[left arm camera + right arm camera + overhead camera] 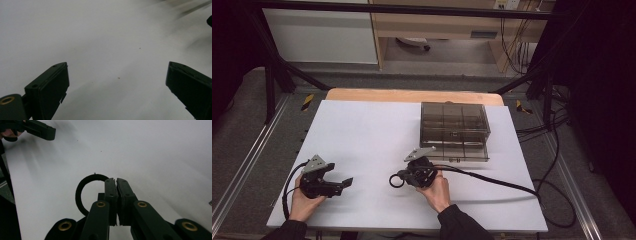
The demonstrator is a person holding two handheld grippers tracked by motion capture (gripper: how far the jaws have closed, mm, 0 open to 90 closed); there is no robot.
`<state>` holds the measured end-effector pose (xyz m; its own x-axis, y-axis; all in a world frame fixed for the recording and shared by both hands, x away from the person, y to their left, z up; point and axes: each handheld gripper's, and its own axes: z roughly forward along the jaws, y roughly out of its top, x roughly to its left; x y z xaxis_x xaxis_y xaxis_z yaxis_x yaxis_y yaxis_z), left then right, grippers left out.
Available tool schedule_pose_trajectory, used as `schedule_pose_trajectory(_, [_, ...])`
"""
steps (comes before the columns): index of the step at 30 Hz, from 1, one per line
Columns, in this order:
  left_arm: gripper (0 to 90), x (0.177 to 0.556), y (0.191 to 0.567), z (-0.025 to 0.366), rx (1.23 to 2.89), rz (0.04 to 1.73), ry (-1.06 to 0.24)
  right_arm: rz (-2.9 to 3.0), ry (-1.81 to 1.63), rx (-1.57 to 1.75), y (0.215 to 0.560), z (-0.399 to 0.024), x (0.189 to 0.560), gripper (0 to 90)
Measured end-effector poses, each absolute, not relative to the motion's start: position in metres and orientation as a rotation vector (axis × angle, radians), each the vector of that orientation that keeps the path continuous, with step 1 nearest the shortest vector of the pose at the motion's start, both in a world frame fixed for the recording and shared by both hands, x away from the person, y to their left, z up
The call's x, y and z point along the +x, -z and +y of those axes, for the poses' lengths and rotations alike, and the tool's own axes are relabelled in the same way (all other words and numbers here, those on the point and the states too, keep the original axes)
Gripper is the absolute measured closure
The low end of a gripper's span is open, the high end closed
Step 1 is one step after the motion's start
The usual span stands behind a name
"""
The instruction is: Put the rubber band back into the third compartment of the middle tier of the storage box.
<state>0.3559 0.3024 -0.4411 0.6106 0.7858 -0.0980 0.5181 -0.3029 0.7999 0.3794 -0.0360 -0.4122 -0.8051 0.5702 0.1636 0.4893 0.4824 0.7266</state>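
1. I see the white worktop (372,135) running across the high view; its near edge is cut off at the bottom, where my sleeves come in.
2. The smoky clear box (454,131) sits toward the far right of the worktop. I can make out dividers through the lid, but what the compartments hold I cannot tell.
3. My right gripper (408,176) lies low near the middle of the worktop, just in front of the box and apart from it. In the right gripper view its jaws are pressed together, pad against pad.
4. My left gripper (343,184) rests at the near left; in the left gripper view its jaws stand wide apart, released, with bare worktop between them.
5. The black ring (86,192) is at the right gripper's tip, on the worktop. Part of its arc is hidden behind the clenched jaws, so I cannot tell whether the pads pinch it or merely cover it.
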Motion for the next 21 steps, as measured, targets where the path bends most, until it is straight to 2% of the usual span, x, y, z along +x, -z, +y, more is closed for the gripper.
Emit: schedule_pose_trajectory(21, [4.6,0.356,0.441,0.302,1.975,1.033,-0.399,2.586,-1.225,0.924,0.393,-0.048,0.382,87.7])
